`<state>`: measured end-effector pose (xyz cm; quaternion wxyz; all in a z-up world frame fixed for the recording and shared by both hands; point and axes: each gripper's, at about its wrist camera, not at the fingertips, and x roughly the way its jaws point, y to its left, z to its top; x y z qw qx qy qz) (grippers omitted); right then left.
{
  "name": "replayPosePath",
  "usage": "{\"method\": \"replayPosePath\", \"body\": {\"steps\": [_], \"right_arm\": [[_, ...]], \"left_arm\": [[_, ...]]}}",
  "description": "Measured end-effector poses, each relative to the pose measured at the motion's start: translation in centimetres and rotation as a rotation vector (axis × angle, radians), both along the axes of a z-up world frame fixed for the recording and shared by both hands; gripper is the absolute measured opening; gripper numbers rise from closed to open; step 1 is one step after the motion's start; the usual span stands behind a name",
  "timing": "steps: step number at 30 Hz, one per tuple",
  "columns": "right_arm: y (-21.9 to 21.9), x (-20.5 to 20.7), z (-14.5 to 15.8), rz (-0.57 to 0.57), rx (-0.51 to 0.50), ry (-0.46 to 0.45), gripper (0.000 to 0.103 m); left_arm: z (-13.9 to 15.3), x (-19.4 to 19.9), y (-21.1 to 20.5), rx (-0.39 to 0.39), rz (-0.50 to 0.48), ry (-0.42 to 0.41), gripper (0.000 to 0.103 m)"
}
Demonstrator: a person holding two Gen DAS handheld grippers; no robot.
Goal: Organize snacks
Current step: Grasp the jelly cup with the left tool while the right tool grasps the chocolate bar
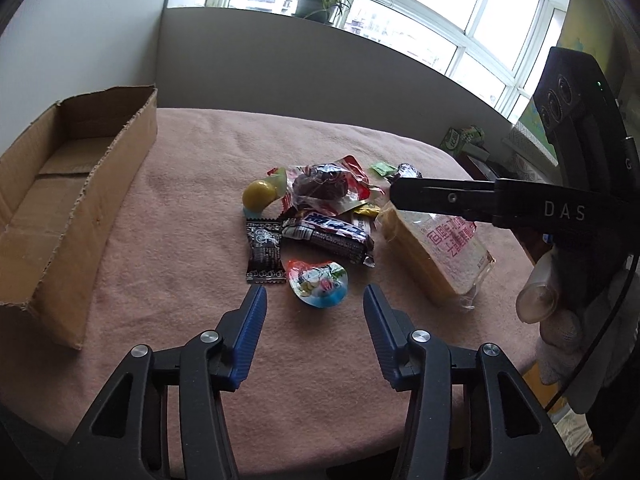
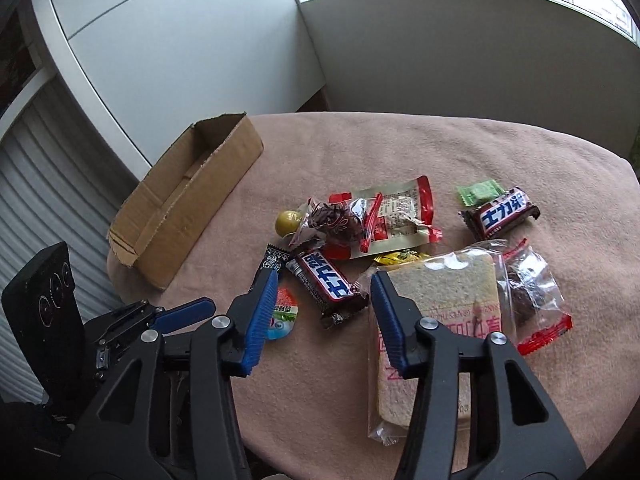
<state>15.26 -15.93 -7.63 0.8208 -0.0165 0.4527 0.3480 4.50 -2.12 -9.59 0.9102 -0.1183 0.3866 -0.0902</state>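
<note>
The left gripper (image 1: pixel 315 300) is seen with jaws apart, a jelly cup (image 1: pixel 319 285) lying between its tips untouched. The right gripper (image 2: pixel 325 286) is likewise parted above a chocolate bar (image 2: pixel 327 280), beside the bread (image 2: pixel 444 292). Snacks are heaped at centre; the box (image 1: pixel 60 184) is found at the left.

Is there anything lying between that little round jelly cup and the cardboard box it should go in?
Nothing visible does. The jelly cup sits just ahead of the left gripper, whose jaws stand open. Between it and the cardboard box there is only bare pink cloth; the black candy wrapper lies just off that path.
</note>
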Motion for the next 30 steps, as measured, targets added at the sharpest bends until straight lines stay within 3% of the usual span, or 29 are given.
{"method": "replayPosePath", "body": {"steps": [5, 7, 9, 22, 30], "right_arm": [[1.7, 1.2, -1.5, 0.054, -0.051, 0.041, 0.05], [2.2, 1.6, -2.1, 0.069, -0.08, 0.052, 0.042], [2.6, 2.1, -2.7, 0.086, -0.106, 0.059, 0.04], [5.7, 3.2, -4.5, 0.174, -0.272, 0.059, 0.04], [6.3, 4.2, -5.1, 0.203, -0.291, 0.091, 0.039]], "left_arm": [[-0.4, 0.8, -0.5, 0.007, -0.007, 0.007, 0.048], [-0.5, 1.1, -0.6, 0.01, -0.007, 0.009, 0.048], [-0.8, 1.6, -0.6, 0.015, -0.01, 0.011, 0.045], [-1.8, 3.2, -1.4, 0.018, -0.031, 0.027, 0.039], [-2.4, 4.4, -2.0, 0.042, -0.035, 0.038, 0.039]]}}
